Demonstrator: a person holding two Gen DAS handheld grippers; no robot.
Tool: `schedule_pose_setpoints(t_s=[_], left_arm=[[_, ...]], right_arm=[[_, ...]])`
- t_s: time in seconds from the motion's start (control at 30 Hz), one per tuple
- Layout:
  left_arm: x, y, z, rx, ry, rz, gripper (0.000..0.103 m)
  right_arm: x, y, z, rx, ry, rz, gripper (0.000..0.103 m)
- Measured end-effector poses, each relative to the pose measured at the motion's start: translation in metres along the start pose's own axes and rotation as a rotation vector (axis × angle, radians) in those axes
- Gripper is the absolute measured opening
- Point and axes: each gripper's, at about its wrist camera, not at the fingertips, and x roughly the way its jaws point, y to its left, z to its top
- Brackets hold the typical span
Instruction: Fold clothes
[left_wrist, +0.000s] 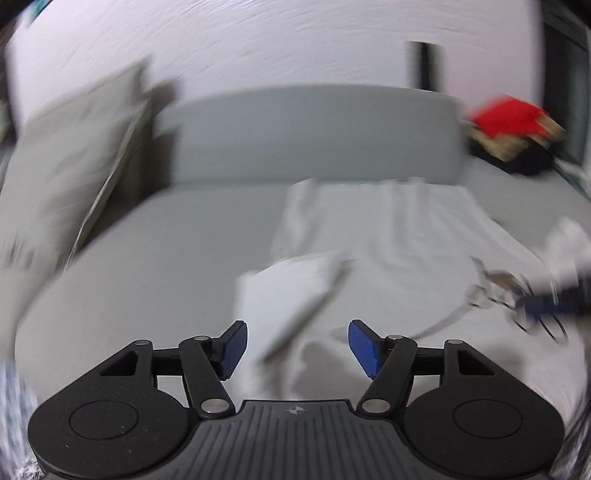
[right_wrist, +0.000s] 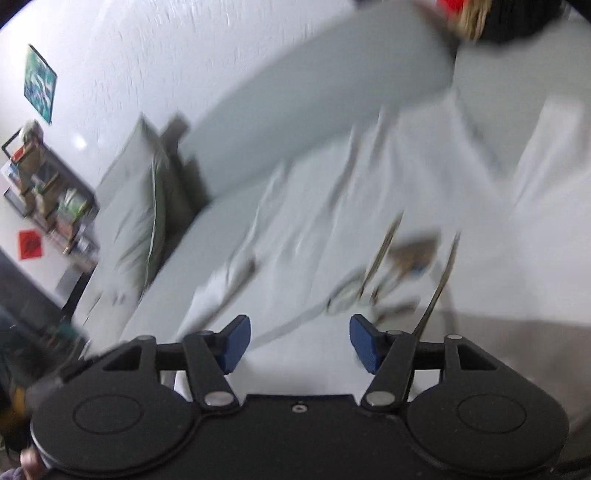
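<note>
A white garment (left_wrist: 376, 236) lies spread on the grey sofa seat (left_wrist: 166, 251), with one sleeve (left_wrist: 284, 295) folded in toward me. It has a print and drawn lines near its right side (left_wrist: 498, 291). My left gripper (left_wrist: 297, 347) is open and empty just above the garment's near edge. In the right wrist view the same white garment (right_wrist: 332, 206) lies below, with a blurred print (right_wrist: 410, 254). My right gripper (right_wrist: 300, 343) is open and empty above it. Both views are motion-blurred.
A grey sofa backrest (left_wrist: 314, 133) runs behind the garment. A pale cushion (left_wrist: 70, 173) leans at the left. A red, tan and black pile (left_wrist: 513, 129) sits at the right end of the sofa. A shelf (right_wrist: 44, 192) stands by the wall.
</note>
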Motion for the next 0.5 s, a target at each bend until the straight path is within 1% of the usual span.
schedule_pose_setpoints(t_s=[0.03,0.07,0.1,0.17,0.2,0.3,0.4,0.43,0.5], left_arm=[[0.004,0.015,0.003,-0.054,0.02,0.003,0.063],[0.009,0.03,0.007,-0.098,0.037,-0.003,0.063],[0.015,0.043,0.011,-0.13,0.052,-0.007,0.063],[0.032,0.062,0.02,-0.153,0.08,-0.011,0.064],[0.043,0.071,0.025,-0.168,0.102,-0.023,0.062],[0.08,0.092,0.036,-0.252,0.18,-0.121,0.06],[0.112,0.099,0.039,-0.353,0.232,-0.211,0.059],[0.121,0.101,0.04,-0.382,0.248,-0.229,0.059],[0.133,0.101,0.039,-0.417,0.259,-0.238,0.057]], right_arm=[[0.008,-0.004,-0.002,0.016,0.034,0.006,0.045],[0.01,-0.008,-0.003,0.028,0.041,0.01,0.042],[0.008,-0.01,-0.003,0.037,0.037,0.02,0.042],[0.005,-0.014,-0.003,0.055,0.028,0.041,0.042],[0.005,-0.014,-0.005,0.064,0.028,0.05,0.042],[0.005,-0.019,-0.005,0.107,0.022,0.072,0.043],[0.01,-0.026,-0.004,0.153,0.011,0.087,0.043],[0.011,-0.027,-0.003,0.166,0.008,0.092,0.043],[0.013,-0.029,-0.002,0.182,0.004,0.098,0.043]])
